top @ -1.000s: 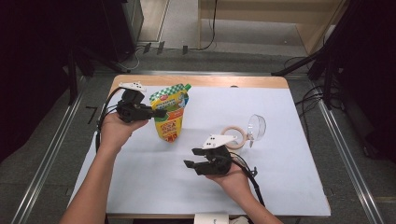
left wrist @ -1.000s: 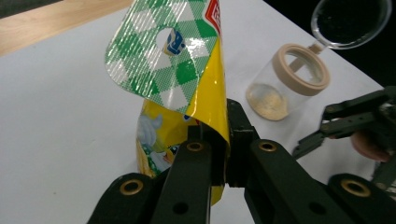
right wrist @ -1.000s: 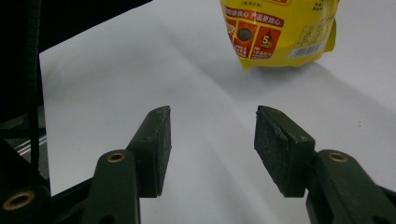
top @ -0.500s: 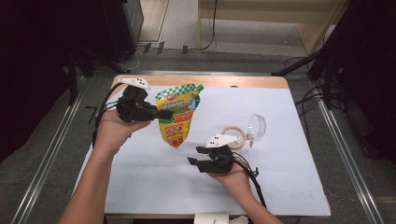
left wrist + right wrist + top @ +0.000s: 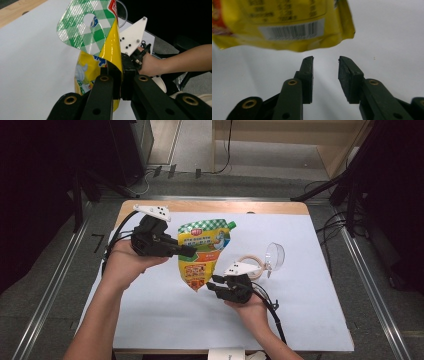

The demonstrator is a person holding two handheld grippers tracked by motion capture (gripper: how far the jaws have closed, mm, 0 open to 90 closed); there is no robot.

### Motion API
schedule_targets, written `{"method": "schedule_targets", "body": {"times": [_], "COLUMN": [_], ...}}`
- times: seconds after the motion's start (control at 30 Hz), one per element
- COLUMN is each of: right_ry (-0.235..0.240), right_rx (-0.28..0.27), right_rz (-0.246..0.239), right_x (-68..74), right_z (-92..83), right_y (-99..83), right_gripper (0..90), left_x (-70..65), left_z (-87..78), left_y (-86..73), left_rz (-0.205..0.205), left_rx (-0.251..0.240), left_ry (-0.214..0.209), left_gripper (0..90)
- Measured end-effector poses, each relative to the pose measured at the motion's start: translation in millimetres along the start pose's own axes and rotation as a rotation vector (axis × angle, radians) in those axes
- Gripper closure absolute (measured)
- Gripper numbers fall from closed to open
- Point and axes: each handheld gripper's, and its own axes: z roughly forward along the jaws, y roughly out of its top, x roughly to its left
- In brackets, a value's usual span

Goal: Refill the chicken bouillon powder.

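Pouch [image 5: 202, 252]: lifted clear of the table [image 5: 310, 320], clamped at its left edge by left gripper [image 5: 187, 252]; right gripper [image 5: 214, 285], jaws just narrowed on nothing, waited seemingly just below its bottom corner, grasp outstanding.

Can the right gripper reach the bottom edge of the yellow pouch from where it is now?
Probably yes: the right gripper stands open just below the yellow pouch, nothing between.

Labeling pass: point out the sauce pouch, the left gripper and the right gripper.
sauce pouch [image 5: 200, 257], high view, on its yellow front panel.
left gripper [image 5: 117, 75], left gripper view, between the fingertips clamping the pouch edge.
right gripper [image 5: 325, 62], right gripper view, gap between its fingertips.
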Motion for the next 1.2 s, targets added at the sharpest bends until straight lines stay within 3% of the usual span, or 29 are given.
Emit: {"method": "schedule_targets", "body": {"times": [0.3,0.47,0.57,0.67,0.77,1.0,1.03,1.2], "right_ry": [-0.019,-0.013,-0.007,-0.002,-0.018,0.012,0.008,0.012], "right_rx": [-0.022,-0.047,-0.053,-0.065,-0.068,-0.068,-0.082,-0.072], "right_rz": [0.004,-0.071,-0.084,-0.084,-0.147,-0.200,-0.242,-0.259], "right_x": [-3.6,1.8,3.1,4.5,9.5,22.9,27.7,34.3], "right_z": [1.8,2.0,3.3,2.4,0.5,-0.7,-2.4,-2.9], "right_y": [-2.9,-4.1,-4.9,-5.7,-5.1,-4.6,-4.7,-4.7], "right_gripper": [70.5,65.5,63.4,65.1,66.8,66.5,66.5,66.5], "left_x": [-17.0,-19.2,-22.5,-16.9,-11.5,-9.1,-9.0,-9.3], "left_z": [7.7,12.2,11.5,11.6,12.0,13.3,13.9,19.3], "left_y": [7.3,8.2,9.7,7.6,5.9,5.8,5.7,5.7], "left_rz": [0.017,0.002,0.013,-0.016,-0.034,-0.057,-0.063,-0.073], "left_rx": [0.039,0.046,0.052,0.039,0.028,-0.017,-0.024,-0.039], "left_ry": [-0.047,-0.079,-0.071,-0.081,-0.061,-0.052,-0.044,-0.025], "left_gripper": [90.0,90.0,90.0,90.0,90.0,89.5,89.4,89.1]}}
